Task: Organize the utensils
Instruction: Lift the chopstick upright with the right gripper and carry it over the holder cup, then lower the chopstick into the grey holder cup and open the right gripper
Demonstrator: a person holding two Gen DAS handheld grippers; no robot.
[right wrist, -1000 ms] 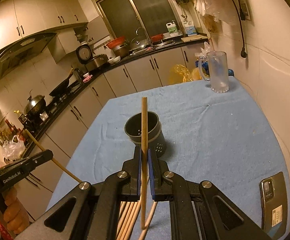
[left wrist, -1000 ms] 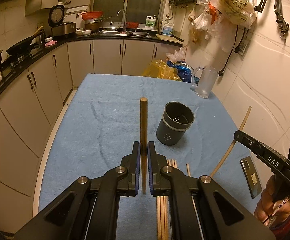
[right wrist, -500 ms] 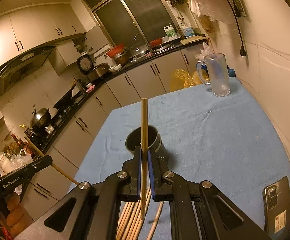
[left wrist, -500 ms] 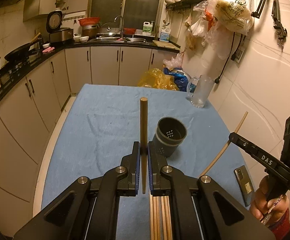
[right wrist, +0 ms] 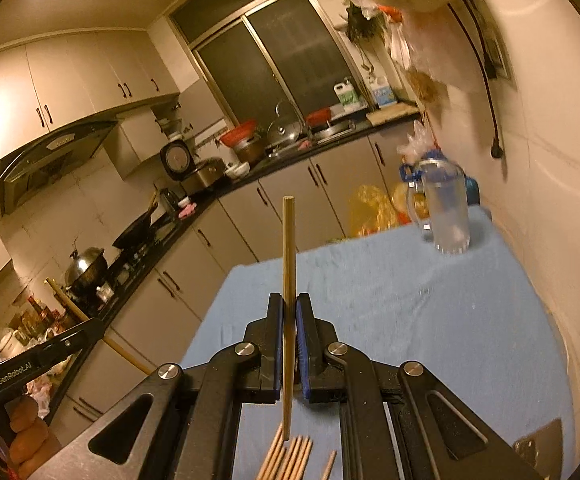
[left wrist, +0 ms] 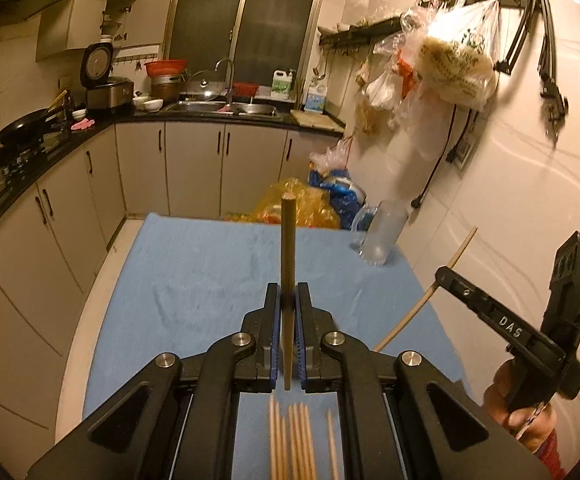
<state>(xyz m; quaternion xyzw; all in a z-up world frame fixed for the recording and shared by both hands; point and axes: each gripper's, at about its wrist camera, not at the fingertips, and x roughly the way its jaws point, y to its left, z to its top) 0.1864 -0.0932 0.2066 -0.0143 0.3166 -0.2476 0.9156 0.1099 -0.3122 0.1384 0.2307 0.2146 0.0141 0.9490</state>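
Tools, left (left wrist: 287, 312) and right (right wrist: 288, 316), each clamp one upright wooden chopstick (left wrist: 288, 264); keep both vertical above the blue-clothed surface (left wrist: 209, 272).

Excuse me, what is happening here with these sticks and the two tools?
A person holds a gripper in each hand above a table with a blue cloth. The left gripper is shut on one wooden chopstick, and the right gripper is shut on another chopstick. Both sticks stand nearly upright in the air. More loose chopsticks lie on the cloth below. A glass mug stands at the far corner. No holder for the sticks is visible now.
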